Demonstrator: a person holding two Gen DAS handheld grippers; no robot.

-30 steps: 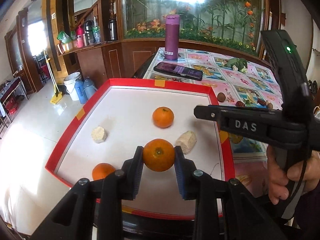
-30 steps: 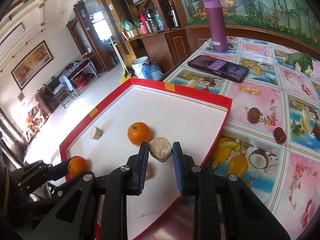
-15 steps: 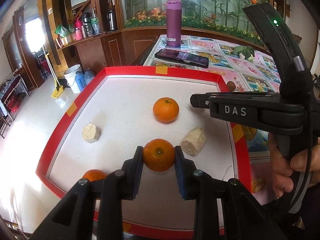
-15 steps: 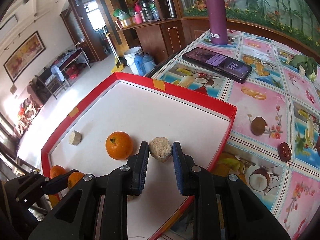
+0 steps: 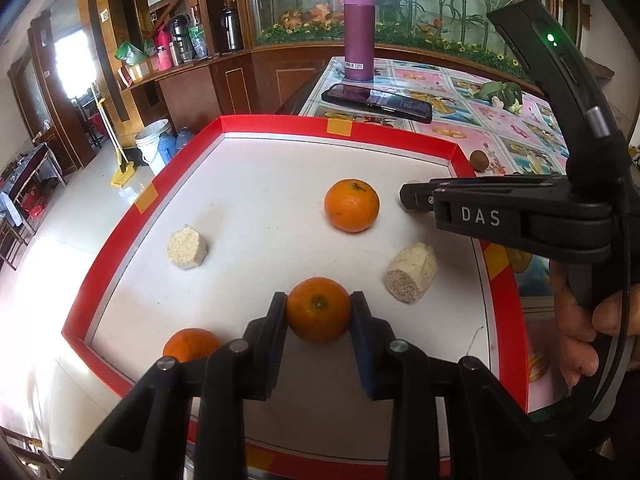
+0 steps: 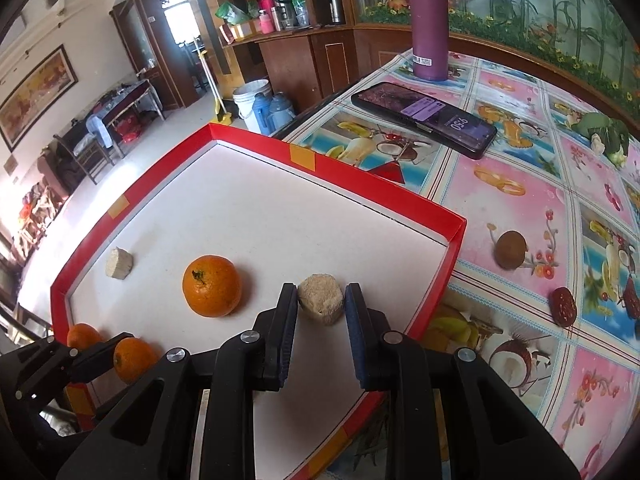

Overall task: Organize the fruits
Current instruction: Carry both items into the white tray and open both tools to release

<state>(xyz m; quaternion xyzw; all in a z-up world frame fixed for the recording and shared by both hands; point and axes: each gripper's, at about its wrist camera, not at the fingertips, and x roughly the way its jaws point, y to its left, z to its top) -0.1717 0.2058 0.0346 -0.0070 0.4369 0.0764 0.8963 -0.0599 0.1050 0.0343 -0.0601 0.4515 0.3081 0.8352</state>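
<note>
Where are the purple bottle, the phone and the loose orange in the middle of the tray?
purple bottle point(image 5: 359, 36), left wrist view, mid-body.
phone point(image 6: 424, 118), right wrist view, screen.
loose orange point(image 5: 351, 205), left wrist view, its front.

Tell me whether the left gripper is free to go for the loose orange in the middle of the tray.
Probably not yet: the left gripper is shut on an orange. The path to the loose orange looks open across the tray.

Near-corner orange partly hidden behind left tool finger.

Glossy orange, matt tray
</note>
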